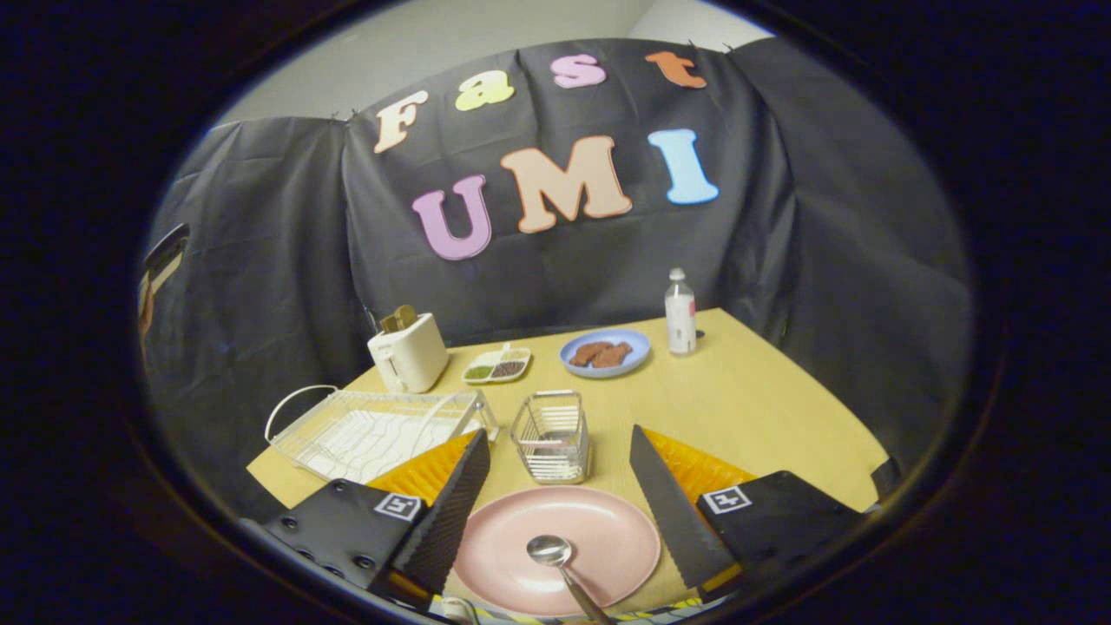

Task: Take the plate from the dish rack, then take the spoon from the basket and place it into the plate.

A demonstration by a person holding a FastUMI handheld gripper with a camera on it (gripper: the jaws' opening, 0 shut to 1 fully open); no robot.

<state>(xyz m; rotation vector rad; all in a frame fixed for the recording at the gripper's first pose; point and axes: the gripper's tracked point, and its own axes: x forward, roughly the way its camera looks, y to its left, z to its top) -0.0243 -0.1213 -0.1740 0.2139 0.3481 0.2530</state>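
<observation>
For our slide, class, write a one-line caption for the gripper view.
Open gripper above pink plate holding the spoon, wire basket just beyond.

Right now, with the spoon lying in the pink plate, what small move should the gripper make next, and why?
Probably just draw the gripper straight back and up, away from the table. Its fingers stand open with nothing between them but the pink plate below; the spoon already lies in it, bowl near the middle. The basket beyond looks empty and the dish rack holds no plate, so nothing seems left to fetch.

Metal spoon (557,560) bowl-up on pink plate (599,534), near wire basket (552,437)
</observation>
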